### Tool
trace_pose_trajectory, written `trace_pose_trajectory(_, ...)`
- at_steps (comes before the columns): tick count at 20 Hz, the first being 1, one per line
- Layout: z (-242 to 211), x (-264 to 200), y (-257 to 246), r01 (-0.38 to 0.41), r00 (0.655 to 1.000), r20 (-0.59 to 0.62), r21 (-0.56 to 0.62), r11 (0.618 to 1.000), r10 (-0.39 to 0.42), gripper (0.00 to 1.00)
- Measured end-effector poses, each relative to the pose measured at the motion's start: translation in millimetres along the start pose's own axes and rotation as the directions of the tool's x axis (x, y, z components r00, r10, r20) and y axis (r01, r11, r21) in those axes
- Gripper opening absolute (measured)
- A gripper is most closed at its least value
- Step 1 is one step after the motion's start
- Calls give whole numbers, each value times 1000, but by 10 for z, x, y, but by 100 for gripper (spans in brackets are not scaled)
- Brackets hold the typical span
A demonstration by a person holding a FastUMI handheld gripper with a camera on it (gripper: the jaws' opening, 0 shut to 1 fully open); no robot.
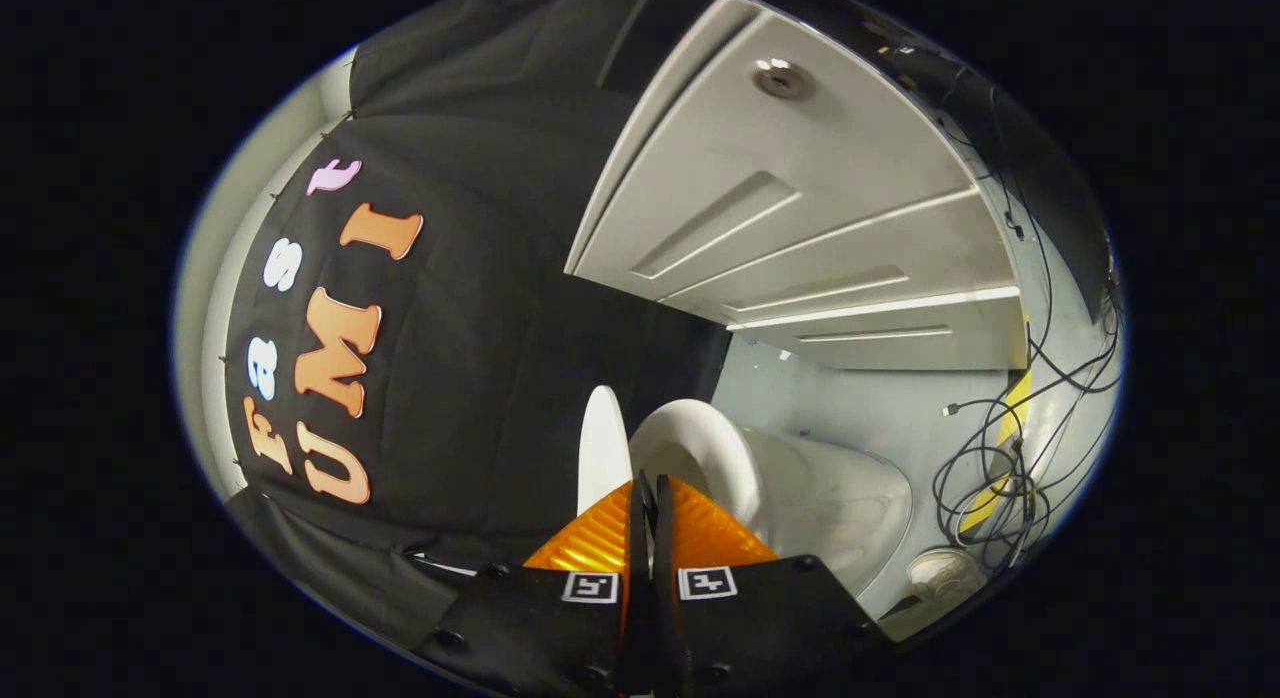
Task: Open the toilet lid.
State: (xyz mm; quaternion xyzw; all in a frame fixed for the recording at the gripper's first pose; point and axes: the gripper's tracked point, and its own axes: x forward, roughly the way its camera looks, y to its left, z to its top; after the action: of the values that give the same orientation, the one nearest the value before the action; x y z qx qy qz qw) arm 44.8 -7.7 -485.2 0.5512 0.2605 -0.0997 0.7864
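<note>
Fingers together, nothing visibly pinched; toilet lid edge-on just ahead, looks raised. Push it gently fully back off seat.

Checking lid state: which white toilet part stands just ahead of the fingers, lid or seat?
The lid, a thin raised panel beside the black cloth; the seat ring lies beyond. The hand-held gripper looks closed.

The white toilet lid stands up on its edge, lifted away from the seat. It looks thin and rounded at the top. The white toilet seat is just beside it, on the white toilet bowl.
</note>
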Motion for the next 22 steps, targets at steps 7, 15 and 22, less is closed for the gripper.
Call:
trace_pose_trajectory(7,89,-42,888,-57,994,84,-200,978,75,8)
trace_pose_trajectory(15,-219,-236,1953,-110,978,118,-422,900,175,8)
trace_pose_trajectory(22,-524,-348,2493,-99,975,103,-584,806,195,8)
